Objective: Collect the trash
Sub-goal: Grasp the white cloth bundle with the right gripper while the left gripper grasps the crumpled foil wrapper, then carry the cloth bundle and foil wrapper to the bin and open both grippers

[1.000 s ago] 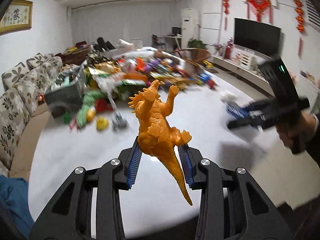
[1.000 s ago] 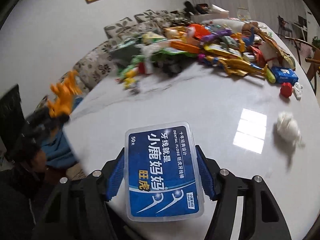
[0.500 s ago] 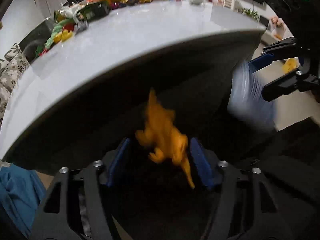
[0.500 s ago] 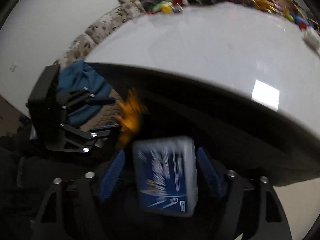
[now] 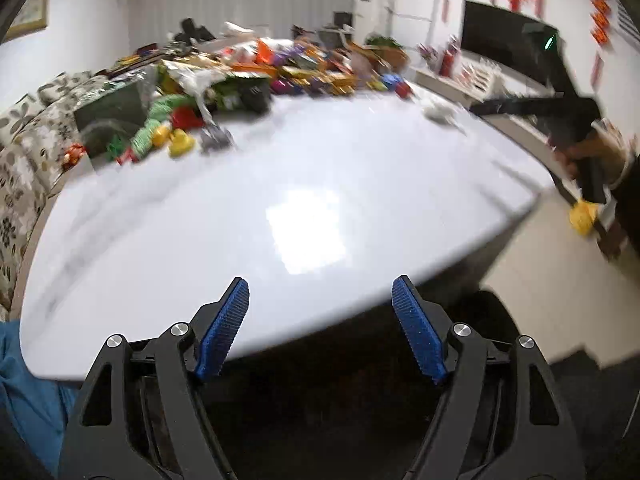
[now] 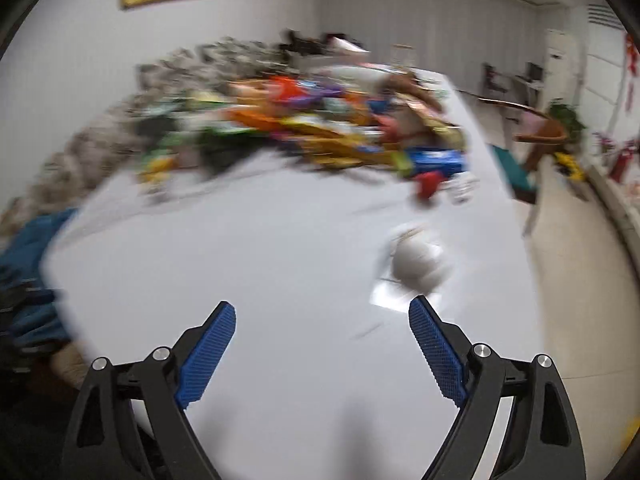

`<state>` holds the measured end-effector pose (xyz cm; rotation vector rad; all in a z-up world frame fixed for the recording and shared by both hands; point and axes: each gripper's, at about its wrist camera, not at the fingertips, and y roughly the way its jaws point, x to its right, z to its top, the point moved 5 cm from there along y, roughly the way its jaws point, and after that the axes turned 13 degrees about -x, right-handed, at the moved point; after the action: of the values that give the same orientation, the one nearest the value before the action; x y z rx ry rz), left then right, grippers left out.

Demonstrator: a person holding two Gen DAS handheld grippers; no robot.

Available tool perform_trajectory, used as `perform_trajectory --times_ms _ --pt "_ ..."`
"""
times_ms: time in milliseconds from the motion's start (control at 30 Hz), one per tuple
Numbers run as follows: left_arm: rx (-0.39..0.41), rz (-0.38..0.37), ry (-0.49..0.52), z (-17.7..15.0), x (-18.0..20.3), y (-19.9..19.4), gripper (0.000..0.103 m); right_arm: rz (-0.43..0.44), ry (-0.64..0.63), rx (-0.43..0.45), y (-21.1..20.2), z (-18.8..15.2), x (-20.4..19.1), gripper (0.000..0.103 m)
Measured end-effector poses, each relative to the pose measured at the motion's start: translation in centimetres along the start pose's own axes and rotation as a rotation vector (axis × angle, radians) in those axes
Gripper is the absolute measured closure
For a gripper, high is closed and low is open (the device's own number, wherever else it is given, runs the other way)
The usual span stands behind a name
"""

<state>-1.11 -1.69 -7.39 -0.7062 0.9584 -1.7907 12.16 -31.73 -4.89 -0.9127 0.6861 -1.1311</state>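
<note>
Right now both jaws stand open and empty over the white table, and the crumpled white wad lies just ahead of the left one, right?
Nearly. The white wad lies just ahead of the right gripper, not the left gripper; the right wrist view shows it. Both do stand open and empty over the white table.

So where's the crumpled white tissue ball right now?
In the right wrist view, the white tissue ball lies on the white table, right of centre, just beyond the right claw.
</note>
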Motion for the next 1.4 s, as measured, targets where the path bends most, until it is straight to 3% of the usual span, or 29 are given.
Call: perform_trajectory --times_ms 100,200,233,300,400,500,667,733,767,800,900,967,1133,1267,1400 --pt "0.017 0.002 -0.069 2.9 -1.3 0.7 0.030 -0.024 0.037 -0.042 3.5 3.3 3.4 0.018" --pt "0.023 0.041 -0.124 4.8 -2.7 1.5 0.030 0.022 0.072 -0.101 6.8 5.0 5.4 0.038" --pt "0.019 0.052 -0.136 5.1 -2.7 1.6 0.030 0.030 0.082 -0.129 7.6 4.6 5.7 0.051" --pt "-0.005 0.090 -0.181 7.2 -4.5 3.2 0.029 0.042 0.082 -0.132 8.4 4.4 4.9 0.061" --pt "-0.041 0.104 -0.244 9.6 -6.9 5.2 0.029 0.135 0.078 -0.119 7.7 3.4 3.8 0.062" --pt "-0.067 0.070 -0.295 12.0 -8.6 7.3 0.029 0.150 0.026 -0.114 7.4 2.8 2.0 0.062" --pt "-0.113 0.077 -0.345 15.2 -10.7 10.9 0.029 0.211 0.017 -0.116 7.0 2.4 1.0 0.059" --pt "-0.114 0.111 -0.320 16.1 -10.7 11.5 0.037 0.220 0.022 -0.115 7.2 2.6 1.1 0.059" --pt "-0.114 0.107 -0.303 16.4 -10.5 11.6 0.054 0.224 0.027 -0.116 7.2 2.6 1.2 0.059" --pt "-0.114 0.089 -0.285 16.5 -10.1 11.7 0.066 0.226 0.031 -0.117 7.1 2.6 1.3 0.059" --pt "-0.094 0.030 -0.276 16.0 -9.6 11.2 0.071 0.219 0.029 -0.122 7.1 2.6 1.1 0.060" --pt "-0.061 0.008 -0.271 15.3 -9.2 10.3 0.072 0.219 0.033 -0.123 7.1 2.5 0.8 0.061" --pt "0.024 0.039 -0.202 13.3 -6.9 5.7 0.072 0.254 0.050 -0.100 5.6 1.8 -0.8 0.062" --pt "0.082 0.039 -0.097 9.9 -3.0 0.6 0.072 0.353 0.035 -0.066 2.5 0.4 -3.8 0.062" --pt "0.075 0.002 -0.021 5.4 0.7 -2.3 0.071 0.434 -0.040 -0.066 -0.9 -2.9 -8.4 0.062"
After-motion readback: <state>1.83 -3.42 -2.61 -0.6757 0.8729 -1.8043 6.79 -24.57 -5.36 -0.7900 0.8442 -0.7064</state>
